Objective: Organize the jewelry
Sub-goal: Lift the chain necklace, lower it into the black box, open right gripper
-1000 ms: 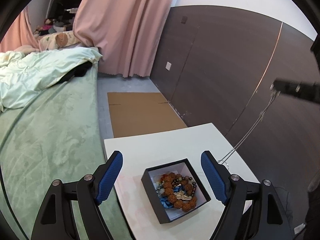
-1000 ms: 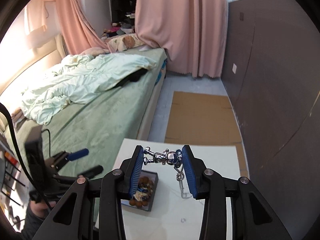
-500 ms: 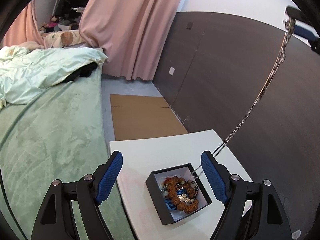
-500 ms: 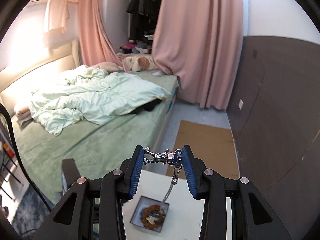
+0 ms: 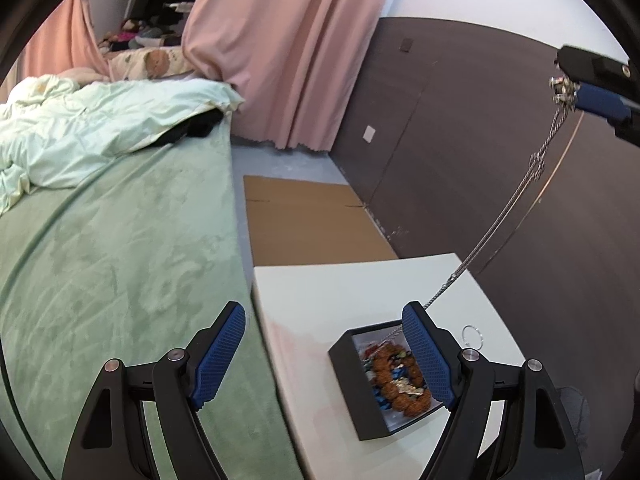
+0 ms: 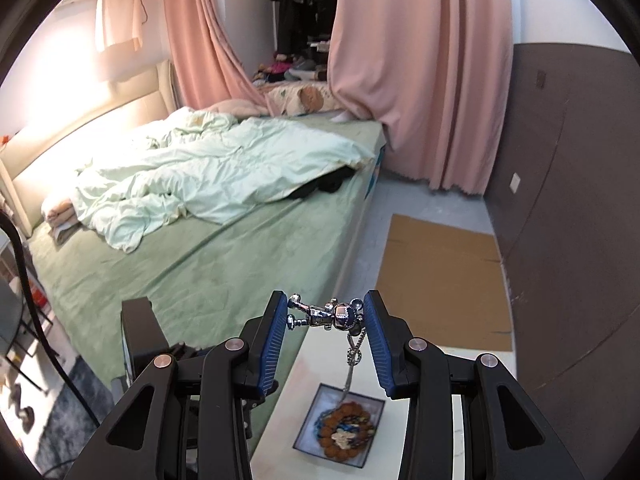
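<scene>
My right gripper (image 6: 325,316) is shut on a silver figure pendant (image 6: 326,314). Its chain (image 6: 352,364) hangs straight down into a black jewelry box (image 6: 340,426) far below. In the left wrist view the right gripper (image 5: 572,90) is high at the upper right, and the chain (image 5: 500,224) slants down into the box (image 5: 390,380). The box holds brown bead bracelets (image 5: 400,384) and blue pieces. My left gripper (image 5: 324,356) is open and empty, low over the white table's (image 5: 340,292) left edge, with its right finger beside the box.
A small ring (image 5: 472,336) lies on the table right of the box. A green bed (image 5: 100,260) runs along the table's left side. A dark wall panel (image 5: 460,140) stands at the right. Flat cardboard (image 5: 308,224) lies on the floor beyond the table.
My right gripper has come down a little with the pendant, and the chain's lower end now rests in the box. My left gripper has shifted left, so the box sits by its right finger.
</scene>
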`<act>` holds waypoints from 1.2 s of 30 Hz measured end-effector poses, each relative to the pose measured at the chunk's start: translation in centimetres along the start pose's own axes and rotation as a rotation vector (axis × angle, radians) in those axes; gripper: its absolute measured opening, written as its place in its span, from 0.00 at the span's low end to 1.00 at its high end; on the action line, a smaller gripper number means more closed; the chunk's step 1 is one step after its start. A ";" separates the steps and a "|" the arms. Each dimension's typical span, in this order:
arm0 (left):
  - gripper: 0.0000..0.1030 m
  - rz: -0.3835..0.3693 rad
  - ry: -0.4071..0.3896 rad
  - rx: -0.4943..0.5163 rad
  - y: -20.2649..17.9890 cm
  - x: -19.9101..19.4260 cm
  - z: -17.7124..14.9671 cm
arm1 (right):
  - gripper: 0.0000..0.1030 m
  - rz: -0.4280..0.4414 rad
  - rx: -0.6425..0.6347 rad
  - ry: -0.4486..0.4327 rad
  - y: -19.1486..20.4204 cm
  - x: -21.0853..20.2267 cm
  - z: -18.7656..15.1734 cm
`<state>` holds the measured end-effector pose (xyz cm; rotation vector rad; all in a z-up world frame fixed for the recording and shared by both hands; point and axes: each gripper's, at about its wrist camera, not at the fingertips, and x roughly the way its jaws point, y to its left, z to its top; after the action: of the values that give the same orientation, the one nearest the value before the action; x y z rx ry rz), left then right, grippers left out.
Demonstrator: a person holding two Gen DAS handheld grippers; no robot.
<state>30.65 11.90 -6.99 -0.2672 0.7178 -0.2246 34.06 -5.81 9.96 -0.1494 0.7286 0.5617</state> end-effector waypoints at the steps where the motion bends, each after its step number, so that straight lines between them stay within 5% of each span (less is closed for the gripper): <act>1: 0.79 0.002 0.003 -0.004 0.2 0.0 -0.1 | 0.39 0.008 0.003 0.007 0.1 0.4 -0.2; 19: 0.79 0.066 0.084 -0.071 2.2 1.8 -0.7 | 0.39 0.148 0.146 0.172 -2.6 8.6 -6.5; 28: 0.79 0.089 0.147 -0.079 2.6 3.8 -1.2 | 0.41 0.298 0.313 0.270 -5.8 12.4 -10.2; 36: 0.79 0.073 0.157 -0.027 -0.3 4.2 -0.8 | 0.52 0.216 0.316 0.226 -9.9 8.9 -12.2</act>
<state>33.11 10.30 -10.09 -0.2500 0.8847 -0.1673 37.63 -14.19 -5.66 0.1646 1.0518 0.6325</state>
